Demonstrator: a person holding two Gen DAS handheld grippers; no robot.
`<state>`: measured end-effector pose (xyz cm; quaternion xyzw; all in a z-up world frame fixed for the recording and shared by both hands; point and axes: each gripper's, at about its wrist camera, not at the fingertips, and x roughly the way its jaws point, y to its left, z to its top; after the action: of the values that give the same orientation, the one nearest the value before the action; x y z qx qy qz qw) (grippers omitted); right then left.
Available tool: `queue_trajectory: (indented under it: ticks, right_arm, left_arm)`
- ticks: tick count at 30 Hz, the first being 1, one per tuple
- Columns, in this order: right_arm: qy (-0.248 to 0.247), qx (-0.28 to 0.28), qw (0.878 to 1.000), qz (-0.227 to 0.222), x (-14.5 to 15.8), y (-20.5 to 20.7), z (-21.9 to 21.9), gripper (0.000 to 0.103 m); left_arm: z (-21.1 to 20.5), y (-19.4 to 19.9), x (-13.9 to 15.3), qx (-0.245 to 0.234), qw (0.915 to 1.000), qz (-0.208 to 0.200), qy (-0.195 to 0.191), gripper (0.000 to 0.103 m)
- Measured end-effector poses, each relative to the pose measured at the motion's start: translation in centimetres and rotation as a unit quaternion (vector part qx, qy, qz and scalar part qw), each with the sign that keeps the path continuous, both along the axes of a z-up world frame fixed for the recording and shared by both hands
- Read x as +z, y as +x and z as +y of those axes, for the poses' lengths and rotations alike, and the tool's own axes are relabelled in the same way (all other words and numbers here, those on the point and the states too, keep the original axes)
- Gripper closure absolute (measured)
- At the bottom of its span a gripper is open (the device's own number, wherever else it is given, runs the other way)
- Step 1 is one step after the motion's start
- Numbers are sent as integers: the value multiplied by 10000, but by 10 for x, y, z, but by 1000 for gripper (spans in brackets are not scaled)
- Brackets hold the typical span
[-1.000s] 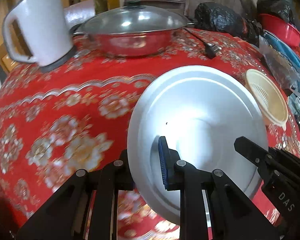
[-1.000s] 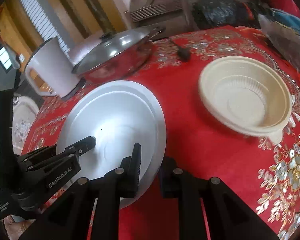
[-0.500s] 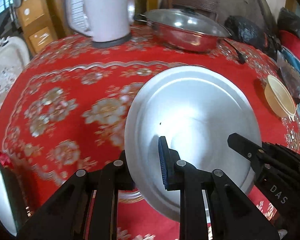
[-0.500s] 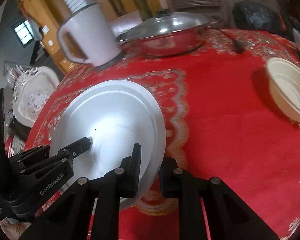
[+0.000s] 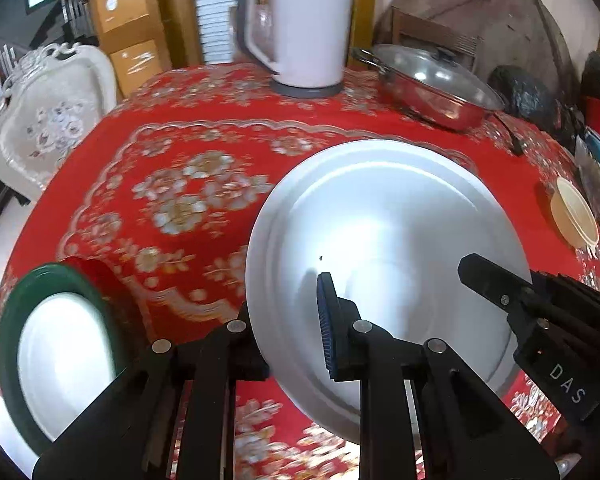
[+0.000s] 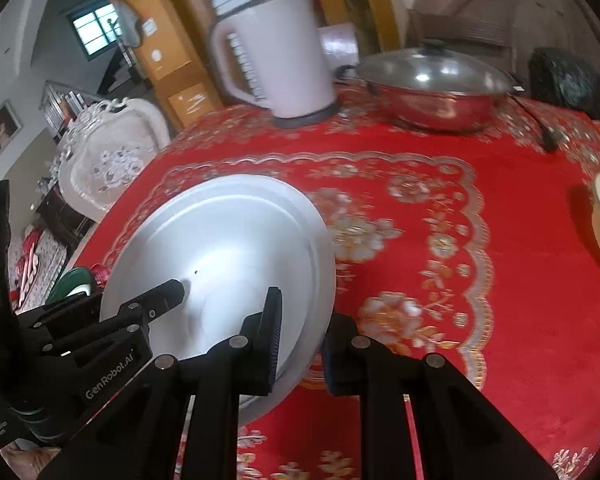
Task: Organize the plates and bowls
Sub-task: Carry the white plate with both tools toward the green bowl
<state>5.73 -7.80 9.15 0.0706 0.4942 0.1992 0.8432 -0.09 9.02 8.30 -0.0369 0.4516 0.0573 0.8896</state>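
Big silver plate [image 5: 384,240], round, matte metal w/ raised rim and one tiny dark speck near centre, held tilted above the red flowered tabletop [image 5: 188,184]. Left claw [image 5: 288,336] pinches its near-left edge; right claw [image 6: 300,340] grips the opposite edge, its jaws starting to open w/ the rim between them. Left view only: green-rimmed white plate [image 5: 56,352] at the tabletop's near-left edge, seen whole, plus beige bowl [image 5: 574,212] far right. Right view shows that bowl cut off at the frame edge.
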Motion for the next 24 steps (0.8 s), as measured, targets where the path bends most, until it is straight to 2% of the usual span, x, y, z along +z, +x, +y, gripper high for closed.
queue_trajectory:
  ticks: [13,24]
  right_arm:
    - [-20,734,9969,-290,22,-14,81,85]
    - [-48,1413,9890,-437,32,-29,150,85]
  left_arm:
    - [73,-50,25,625,9977,-252,-48,85]
    - [135,-92,31,1179,9924,-335,-95,85]
